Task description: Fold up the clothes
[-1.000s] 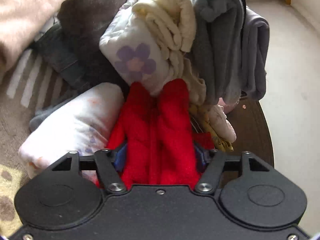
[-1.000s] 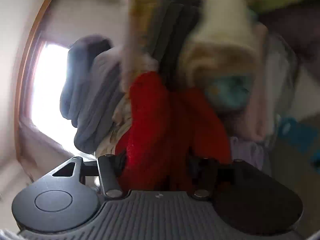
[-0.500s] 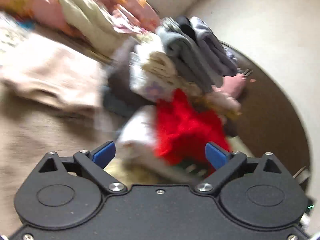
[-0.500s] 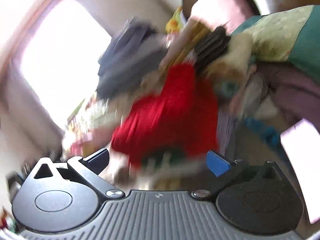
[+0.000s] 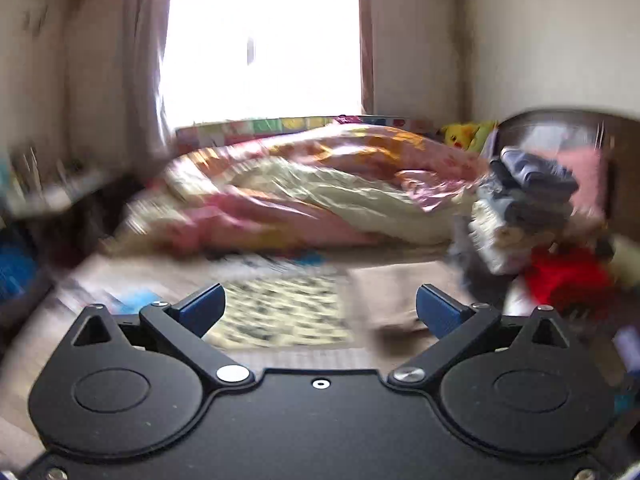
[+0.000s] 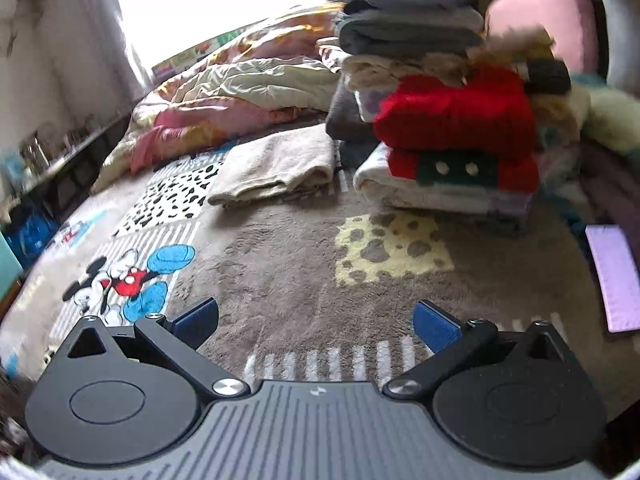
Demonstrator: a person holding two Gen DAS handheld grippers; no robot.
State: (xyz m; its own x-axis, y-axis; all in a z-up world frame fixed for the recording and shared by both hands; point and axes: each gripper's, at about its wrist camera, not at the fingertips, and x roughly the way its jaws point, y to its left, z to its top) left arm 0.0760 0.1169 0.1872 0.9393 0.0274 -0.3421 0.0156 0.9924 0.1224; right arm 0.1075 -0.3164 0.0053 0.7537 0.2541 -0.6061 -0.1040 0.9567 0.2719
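Clothes folded into a stack (image 5: 532,200) show at the far right of the left wrist view, well ahead of and to the right of the left gripper (image 5: 320,308), with the red sweater (image 5: 568,276) low in that stack; the whole view is smeared by blur. The left gripper's jaws are opening, already spread wide, with nothing between the blue pads (image 5: 438,312), only patterned rug (image 5: 280,312) beyond them. Straight ahead lies a crumpled pink and cream quilt (image 5: 312,196) under a bright window (image 5: 260,40).

Right wrist view: the right gripper (image 6: 316,320) stands fully spread and empty over the grey rug (image 6: 300,272). The stack (image 6: 412,28) rises ahead and to its right, grey folded pieces on top, the red sweater (image 6: 456,116) folded at the front on a white folded piece (image 6: 420,192). A beige folded garment (image 6: 276,168) lies on the rug just left of the stack, ahead of the gripper. A lilac flat thing (image 6: 616,276) lies at the far right
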